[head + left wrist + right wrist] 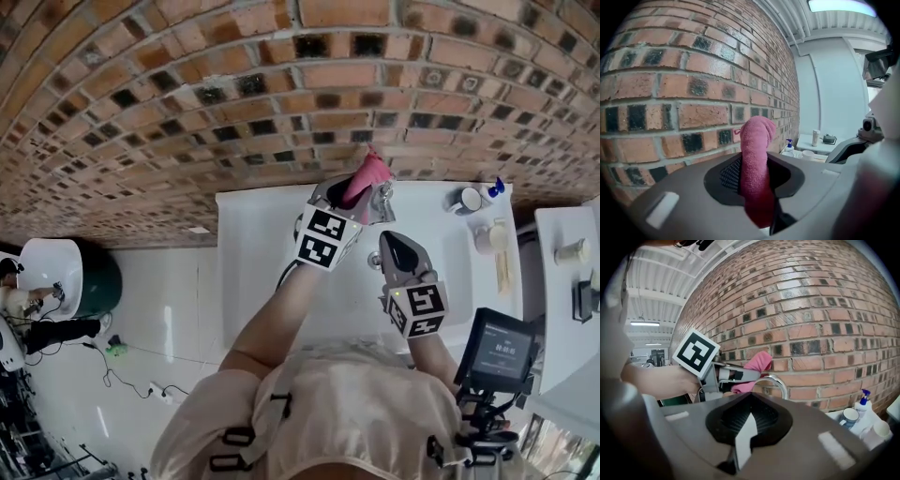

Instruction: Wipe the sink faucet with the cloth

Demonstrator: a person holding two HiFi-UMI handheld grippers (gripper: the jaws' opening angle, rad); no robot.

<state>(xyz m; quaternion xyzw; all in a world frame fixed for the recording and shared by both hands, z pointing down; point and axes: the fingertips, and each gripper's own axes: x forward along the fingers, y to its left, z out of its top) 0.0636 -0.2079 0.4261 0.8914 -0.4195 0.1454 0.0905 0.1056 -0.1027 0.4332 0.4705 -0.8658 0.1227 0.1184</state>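
My left gripper [359, 194] is shut on a pink cloth [369, 174], which it holds up near the brick wall above the white sink [251, 246]. In the left gripper view the cloth [754, 154] stands up between the jaws as a rolled wad. The right gripper view shows the chrome curved faucet spout [776, 381], with the left gripper [740, 375] and cloth [757, 363] just left of and above it; I cannot tell whether they touch. My right gripper [397, 251] hovers over the basin to the right, jaws together and nothing in them.
The brick wall [187, 84] rises right behind the sink. A mug [466, 200], a blue-topped bottle [494, 190] and a cup [487, 235] stand at the counter's right end. A mounted screen [502, 348] sits near my right side.
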